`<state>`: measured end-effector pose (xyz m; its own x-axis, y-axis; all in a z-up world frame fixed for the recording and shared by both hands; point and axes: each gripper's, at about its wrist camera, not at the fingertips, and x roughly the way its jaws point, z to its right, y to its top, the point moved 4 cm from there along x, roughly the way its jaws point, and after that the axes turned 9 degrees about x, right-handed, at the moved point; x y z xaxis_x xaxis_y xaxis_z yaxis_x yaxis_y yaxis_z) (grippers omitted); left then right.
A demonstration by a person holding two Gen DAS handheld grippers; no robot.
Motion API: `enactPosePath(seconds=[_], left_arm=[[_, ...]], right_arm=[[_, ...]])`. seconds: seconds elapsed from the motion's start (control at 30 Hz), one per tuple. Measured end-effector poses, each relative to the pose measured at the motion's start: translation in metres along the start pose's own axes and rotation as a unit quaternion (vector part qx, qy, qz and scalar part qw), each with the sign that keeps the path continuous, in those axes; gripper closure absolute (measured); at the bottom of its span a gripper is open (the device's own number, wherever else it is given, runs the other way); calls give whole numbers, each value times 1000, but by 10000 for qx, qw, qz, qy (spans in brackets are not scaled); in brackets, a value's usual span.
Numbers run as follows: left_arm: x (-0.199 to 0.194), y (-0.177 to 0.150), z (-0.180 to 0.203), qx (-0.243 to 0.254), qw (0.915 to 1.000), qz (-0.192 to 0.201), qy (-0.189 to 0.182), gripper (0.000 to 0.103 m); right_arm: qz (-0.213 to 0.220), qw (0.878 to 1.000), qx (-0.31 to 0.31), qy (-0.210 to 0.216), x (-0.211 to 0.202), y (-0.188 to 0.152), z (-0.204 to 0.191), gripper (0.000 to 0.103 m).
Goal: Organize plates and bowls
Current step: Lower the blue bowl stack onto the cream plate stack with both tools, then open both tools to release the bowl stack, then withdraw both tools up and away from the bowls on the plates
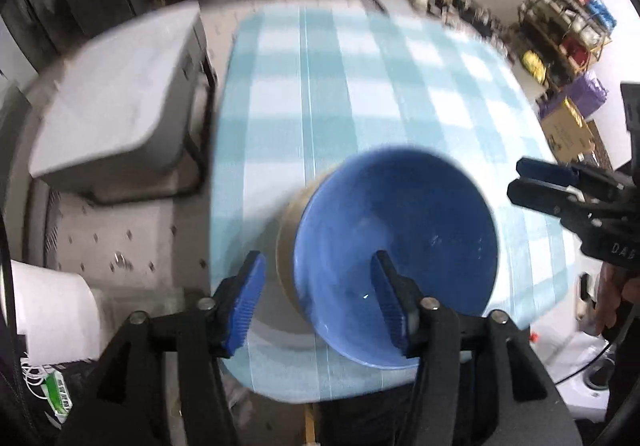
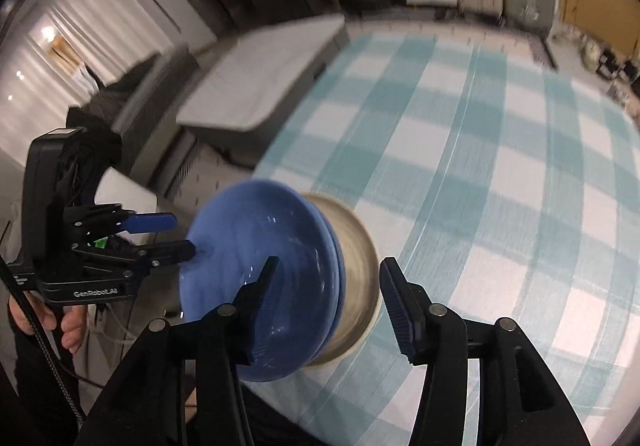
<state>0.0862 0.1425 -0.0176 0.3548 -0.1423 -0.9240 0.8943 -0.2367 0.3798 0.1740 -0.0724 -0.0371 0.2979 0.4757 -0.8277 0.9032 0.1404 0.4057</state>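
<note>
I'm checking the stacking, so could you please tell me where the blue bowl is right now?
The blue bowl sits on a beige plate at the near edge of the checked tablecloth.

My left-wrist camera looks steeply down past the left tongs (image 1: pixel 318 300) from close above, onto the blue bowl (image 1: pixel 400 246) just beyond them. Right-wrist camera: the same kind of angle past the right tongs (image 2: pixel 328 304), seeing the bowl from its other side. Both share bowl, checked counter (image 1: pixel 360 86), each other's tongs.
</note>
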Motion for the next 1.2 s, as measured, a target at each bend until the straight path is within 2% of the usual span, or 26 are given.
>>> enactPosePath(seconds=[0.03, 0.07, 0.13, 0.3, 0.37, 0.43, 0.5, 0.57, 0.63, 0.7, 0.77, 0.83, 0.93, 1.2], left_arm=[[-9, 1, 2, -58, 9996, 281, 60, 40], [-15, 1, 3, -114, 9987, 480, 110, 30], [-25, 1, 8, -186, 9960, 864, 128, 19], [-41, -9, 31, -278, 9872, 1546, 290, 16], [-45, -17, 40, -367, 9818, 1821, 389, 11], [-50, -24, 47, -486, 9753, 2091, 530, 7], [-52, -31, 56, -575, 9684, 2311, 747, 6], [-50, -36, 69, -499, 9628, 2498, 905, 6], [-46, -41, 80, -408, 9563, 2596, 1282, 6], [-44, -46, 88, -361, 9497, 2730, 1489, 6], [-40, -54, 89, -507, 9435, 2838, 1631, 3], [-35, -58, 89, -601, 9426, 2892, 1559, 0], [-31, -66, 89, -686, 9391, 2930, 1657, 0], [-22, -82, 98, -670, 9446, 2833, 1517, 0]], right_arm=[[221, 9997, 30, 43, -7, -3, 2, 52], [345, 9994, 70, 57, -11, -6, 4, 51], [508, 9985, 157, 90, -14, -13, 7, 51], [981, 9949, 199, 145, -30, -33, 10, 51], [1279, 9917, 106, 93, -39, -43, 8, 49], [1658, 9861, 16, 68, -49, -52, 7, 40], [2234, 9747, 18, -80, -63, -66, 6, 30], [2556, 9665, -129, -202, -71, -79, 3, 20], [2820, 9582, -283, -399, -76, -90, -1, 11], [2999, 9501, -503, -702, -78, -102, -5, 2], [3159, 9407, -651, -1056, -79, -112, -7, 1], [3229, 9358, -689, -1237, -82, -121, -5, 1], [3261, 9335, -562, -1378, -82, -135, 3, 1], [3182, 9346, -220, -1576, -76, -160, 21, 1]])
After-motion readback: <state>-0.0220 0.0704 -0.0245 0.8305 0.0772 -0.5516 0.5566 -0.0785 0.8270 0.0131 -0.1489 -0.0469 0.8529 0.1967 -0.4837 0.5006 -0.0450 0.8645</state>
